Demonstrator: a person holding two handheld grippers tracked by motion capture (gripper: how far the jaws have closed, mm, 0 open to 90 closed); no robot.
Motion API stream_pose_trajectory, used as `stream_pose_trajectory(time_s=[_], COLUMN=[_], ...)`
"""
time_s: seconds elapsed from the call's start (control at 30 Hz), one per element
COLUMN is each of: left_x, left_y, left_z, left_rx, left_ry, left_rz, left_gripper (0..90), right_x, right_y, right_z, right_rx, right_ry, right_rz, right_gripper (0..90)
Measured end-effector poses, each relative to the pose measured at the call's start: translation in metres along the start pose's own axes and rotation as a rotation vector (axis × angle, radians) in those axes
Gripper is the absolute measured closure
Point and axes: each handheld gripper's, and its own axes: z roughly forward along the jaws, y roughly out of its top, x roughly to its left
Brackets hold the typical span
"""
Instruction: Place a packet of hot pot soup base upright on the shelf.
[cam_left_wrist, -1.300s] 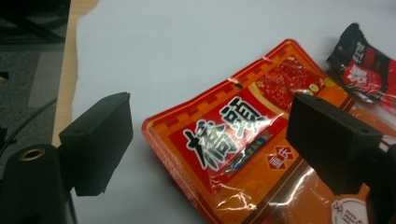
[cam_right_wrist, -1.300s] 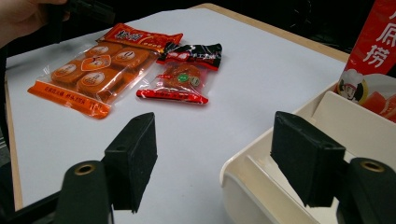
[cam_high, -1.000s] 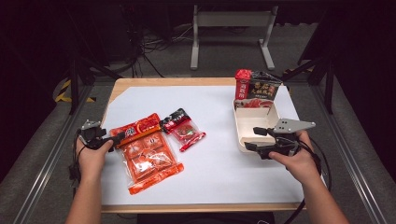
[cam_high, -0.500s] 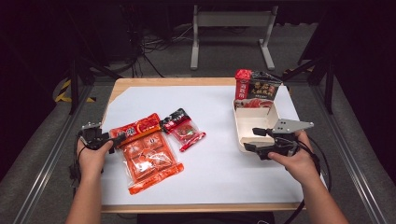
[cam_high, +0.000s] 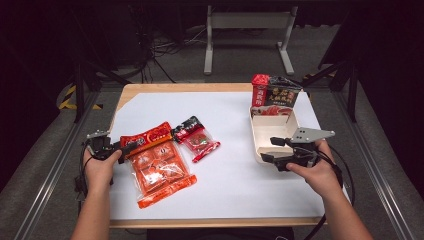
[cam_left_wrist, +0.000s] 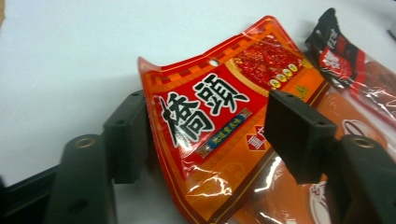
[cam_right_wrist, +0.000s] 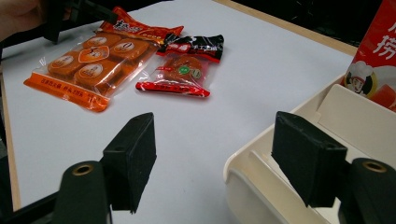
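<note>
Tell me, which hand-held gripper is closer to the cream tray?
Right. The right hand-held gripper straddles the cream tray rim; the left hand-held gripper is across the table, at the orange packet.

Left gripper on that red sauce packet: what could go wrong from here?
1. The left gripper straddles the red sauce packet, jaws open. The packet's edge curls up, so it may buckle or slip on closing.
2. The packet overlaps the orange packet; a lift may drag that one along.
3. The right gripper straddles the tray's corner wall, jaws open; closing could tip or shift the tray.
</note>
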Motion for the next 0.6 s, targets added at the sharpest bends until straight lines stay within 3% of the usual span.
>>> stream_pose_trajectory(time_s=[0.27, 0.4, 0.47, 0.6], left_x=[-0.001, -0.002, -0.003, -0.004], left_y=[0.0, 0.001, 0.001, 0.002], left_z=[0.013, 0.015, 0.016, 0.017], left_rx=[0.003, 0.02, 0.031, 0.033], left_ry=[-0.03, -0.007, 0.029, 0.045], left_rz=[-0.032, -0.039, -0.036, -0.032], left_gripper=[43.8, 55.8, 62.4, 70.2], right_x=[0.001, 0.001, 0.0, 0.0], right_y=[0.001, 0.001, 0.0, 0.0], right_z=[-0.001, -0.002, -0.002, -0.002], right_rx=[-0.006, -0.007, -0.008, -0.007], right_ry=[0.003, 0.001, 0.002, 0.005], right_rz=[0.002, 0.004, 0.007, 0.006], right_gripper=[31.1, 31.1, 31.1, 31.0])
